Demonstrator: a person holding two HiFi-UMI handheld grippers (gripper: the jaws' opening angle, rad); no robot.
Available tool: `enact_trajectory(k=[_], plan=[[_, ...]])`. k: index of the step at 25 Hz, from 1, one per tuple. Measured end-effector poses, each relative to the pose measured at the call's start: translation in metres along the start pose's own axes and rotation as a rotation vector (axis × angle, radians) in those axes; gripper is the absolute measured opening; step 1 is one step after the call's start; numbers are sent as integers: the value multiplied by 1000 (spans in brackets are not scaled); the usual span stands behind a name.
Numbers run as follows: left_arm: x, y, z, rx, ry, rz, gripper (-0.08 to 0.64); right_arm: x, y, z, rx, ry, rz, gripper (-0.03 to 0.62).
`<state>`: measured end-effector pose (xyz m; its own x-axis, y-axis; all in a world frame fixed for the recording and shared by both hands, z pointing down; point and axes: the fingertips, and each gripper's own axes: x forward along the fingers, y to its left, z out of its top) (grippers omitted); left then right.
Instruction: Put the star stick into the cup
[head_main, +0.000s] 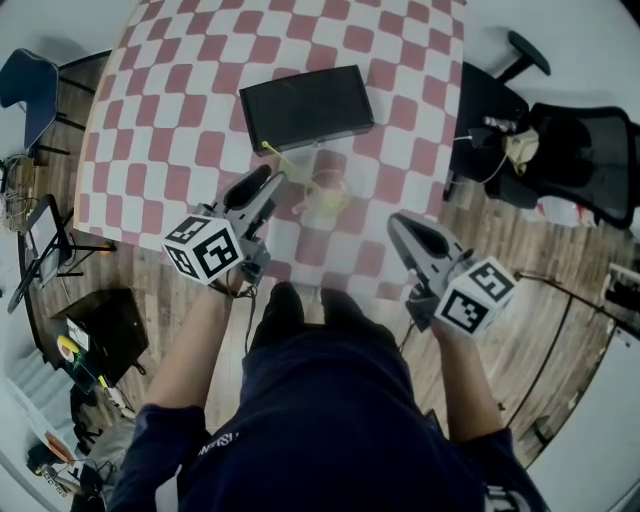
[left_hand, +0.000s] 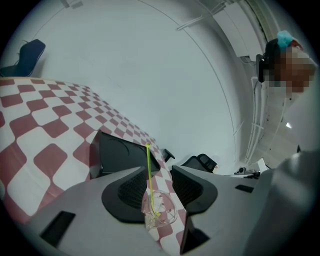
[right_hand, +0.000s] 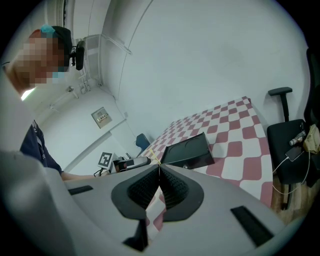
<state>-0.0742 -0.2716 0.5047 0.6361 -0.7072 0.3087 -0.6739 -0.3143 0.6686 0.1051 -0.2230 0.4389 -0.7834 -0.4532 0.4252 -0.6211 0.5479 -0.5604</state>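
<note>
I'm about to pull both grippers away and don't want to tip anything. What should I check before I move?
1. Star stick has its lower end inside the cup: ok.
2. Left gripper jaws apart, not clamped on the stick: ok.
3. Stick fully clear of the left jaws: cannot tell; in the left gripper view it lines up with the gap between them.
4. Cup upright on the table: ok.
5. Right gripper jaws together, holding nothing, off to the side of the cup: ok.
</note>
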Motion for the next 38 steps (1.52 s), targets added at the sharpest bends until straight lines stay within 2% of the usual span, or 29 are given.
enact_trajectory(k=[8,11,14,18,26,38], plan=[[-21,-47,33,178,-4,-57,167,-4,24,26,-58,-51,14,17],[-30,-64,49,239,-24,-77,135,-6,34,34,-79,-74,18,17],[-40,-81,63,293,-39,-106,72,-7,45,40,-107,-93,25,17],[-50,-102,74,371,-47,-141,57,-11,57,45,-139,-118,26,17],[-73,-135,80,450,-61,-202,46,-18,82,46,-173,-148,20,17],[-101,-167,57,533,-33,-282,34,-25,119,36,-254,-161,6,17]])
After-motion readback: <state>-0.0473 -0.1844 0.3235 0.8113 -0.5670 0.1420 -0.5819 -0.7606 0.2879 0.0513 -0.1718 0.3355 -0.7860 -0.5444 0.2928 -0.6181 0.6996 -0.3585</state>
